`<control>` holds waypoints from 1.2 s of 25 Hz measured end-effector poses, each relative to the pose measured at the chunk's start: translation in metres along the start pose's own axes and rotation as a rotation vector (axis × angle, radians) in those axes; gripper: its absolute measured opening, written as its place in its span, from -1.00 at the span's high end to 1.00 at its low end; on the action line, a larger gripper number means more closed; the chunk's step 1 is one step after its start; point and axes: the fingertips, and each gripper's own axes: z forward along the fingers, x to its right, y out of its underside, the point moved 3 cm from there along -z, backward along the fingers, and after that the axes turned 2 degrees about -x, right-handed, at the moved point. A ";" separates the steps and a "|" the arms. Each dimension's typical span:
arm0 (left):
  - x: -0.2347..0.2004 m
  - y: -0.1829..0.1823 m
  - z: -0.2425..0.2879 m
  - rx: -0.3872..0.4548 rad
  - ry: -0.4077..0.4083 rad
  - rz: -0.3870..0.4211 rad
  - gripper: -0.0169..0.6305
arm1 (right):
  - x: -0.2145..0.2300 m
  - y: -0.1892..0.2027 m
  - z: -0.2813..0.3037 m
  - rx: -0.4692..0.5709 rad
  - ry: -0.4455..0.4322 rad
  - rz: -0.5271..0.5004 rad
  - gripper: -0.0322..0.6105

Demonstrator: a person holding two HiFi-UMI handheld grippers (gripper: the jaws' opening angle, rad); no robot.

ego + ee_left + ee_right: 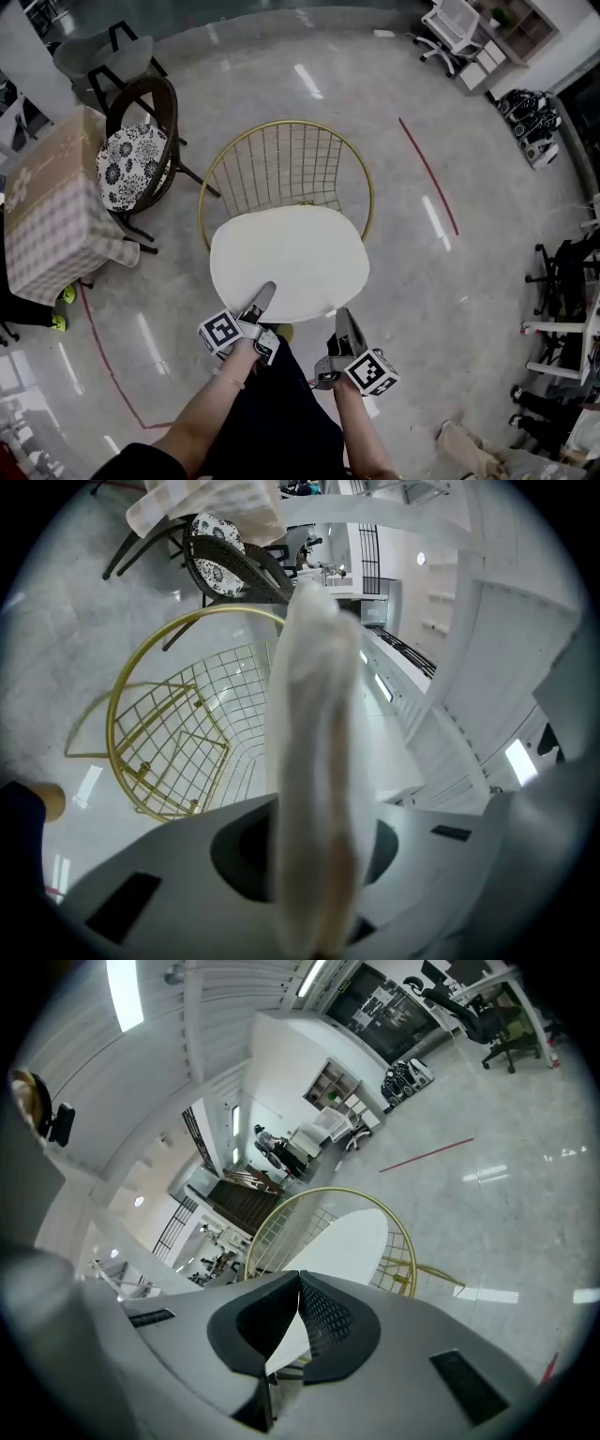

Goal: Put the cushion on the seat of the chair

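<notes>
A white rounded cushion (pixel 289 258) hangs over the seat of a gold wire chair (pixel 281 164), covering the seat from my view. My left gripper (pixel 265 295) is shut on the cushion's near edge at the left. My right gripper (pixel 343 322) is shut on the near edge at the right. In the left gripper view the cushion (pixel 314 761) stands edge-on between the jaws, with the gold chair (pixel 178 733) beyond and to the left. In the right gripper view a thin cushion corner (pixel 347 1246) runs out from the closed jaws toward the chair's rim (pixel 281 1218).
A dark rattan chair with a black-and-white floral cushion (pixel 131 164) stands left of the gold chair. A table with a checked cloth (pixel 52 211) is at the far left. Red tape (pixel 429 176) marks the glossy floor. Office chairs and shelves (pixel 450 23) line the far right.
</notes>
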 end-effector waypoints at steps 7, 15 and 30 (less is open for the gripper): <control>-0.026 -0.011 0.036 0.028 -0.023 0.006 0.72 | 0.023 -0.009 0.041 -0.029 -0.027 0.013 0.92; -0.056 -0.024 0.068 0.046 0.016 -0.008 0.72 | 0.040 -0.008 0.078 -0.057 -0.043 -0.001 0.92; -0.114 -0.039 0.113 0.051 0.100 -0.006 0.72 | 0.086 0.032 0.121 -0.065 -0.011 0.049 0.92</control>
